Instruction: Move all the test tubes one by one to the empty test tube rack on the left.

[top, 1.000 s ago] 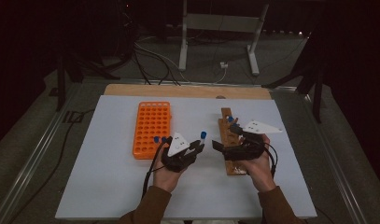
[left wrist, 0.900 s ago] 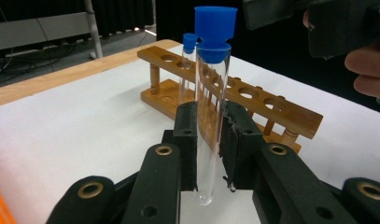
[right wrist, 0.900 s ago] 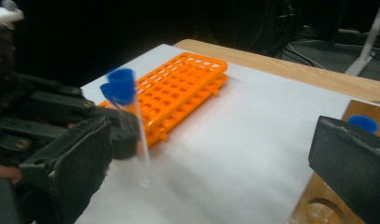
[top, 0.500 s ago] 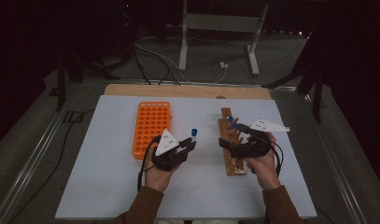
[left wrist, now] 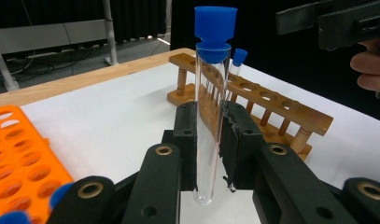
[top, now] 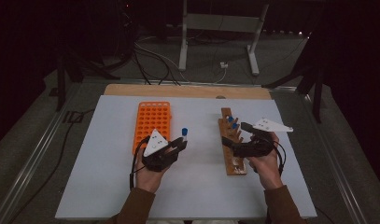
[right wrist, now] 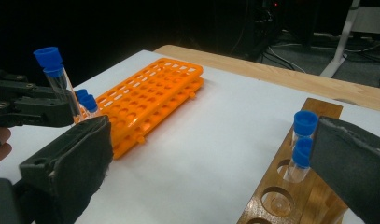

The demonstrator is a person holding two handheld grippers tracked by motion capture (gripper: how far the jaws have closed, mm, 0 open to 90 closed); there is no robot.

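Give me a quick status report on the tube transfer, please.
Left gripper shut on capped tube, upright. Right gripper open over wooden rack. Path to orange rack unobstructed.

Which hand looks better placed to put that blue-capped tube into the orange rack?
Left. The left gripper already clamps the tube beside the orange rack; the right gripper hangs open over the wooden rack.

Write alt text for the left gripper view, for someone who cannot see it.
The left gripper pinches an upright clear glass test tube with a blue cap between its two black jaws above a white table. Behind it stands a wooden tube rack holding another blue-capped tube, with an orange plastic rack at the left edge.
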